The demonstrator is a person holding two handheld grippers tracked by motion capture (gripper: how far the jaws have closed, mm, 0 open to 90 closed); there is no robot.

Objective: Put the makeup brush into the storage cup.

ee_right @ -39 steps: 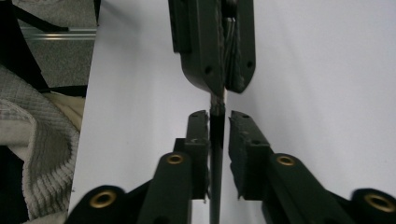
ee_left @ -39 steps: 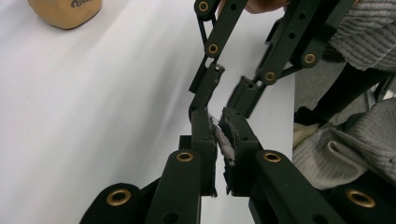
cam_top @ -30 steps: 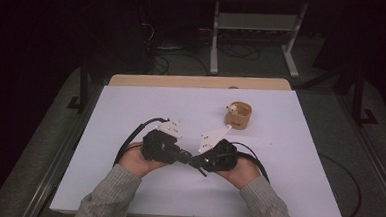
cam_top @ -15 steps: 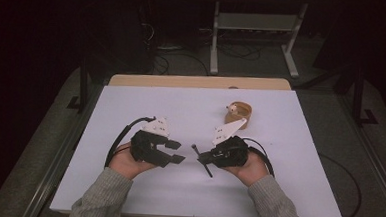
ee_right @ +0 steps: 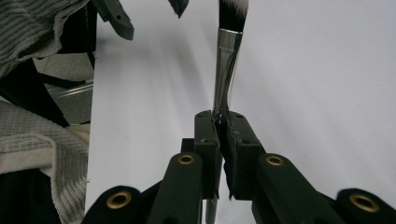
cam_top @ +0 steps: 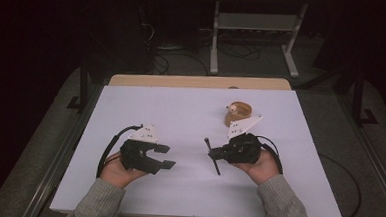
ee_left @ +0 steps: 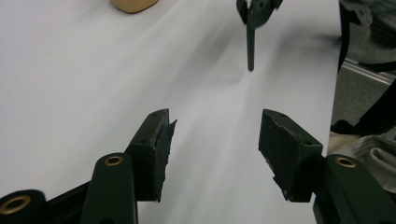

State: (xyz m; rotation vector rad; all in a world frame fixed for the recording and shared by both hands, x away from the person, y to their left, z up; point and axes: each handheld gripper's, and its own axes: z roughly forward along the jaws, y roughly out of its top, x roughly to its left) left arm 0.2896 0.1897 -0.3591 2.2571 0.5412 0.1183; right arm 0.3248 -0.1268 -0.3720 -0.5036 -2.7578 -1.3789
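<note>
My right gripper (cam_top: 214,152) is shut on a thin dark brush (cam_top: 217,167), which sticks out crosswise over the white table (cam_top: 180,113). In the right gripper view the pads (ee_right: 223,119) clamp the brush below its silver ferrule (ee_right: 228,56), and the dark, white-tipped bristles point away. My left gripper (cam_top: 168,156) hovers to the left, apart from the brush. Its jaws (ee_left: 215,126) have just been opening and nothing is between them. The left gripper view shows the brush handle (ee_left: 251,46) hanging ahead of it. A round tan wooden holder (cam_top: 238,112) stands behind the right gripper.
A wooden strip (cam_top: 197,81) runs along the table's far edge. Beyond it, on the floor, stand a metal frame (cam_top: 255,31) and cables (cam_top: 158,61). Grey sleeves (cam_top: 286,208) come in from the near edge.
The two grippers were together at the table's middle and have moved apart, left going left and right going right. The left jaws have opened; the brush stayed in the right gripper.
</note>
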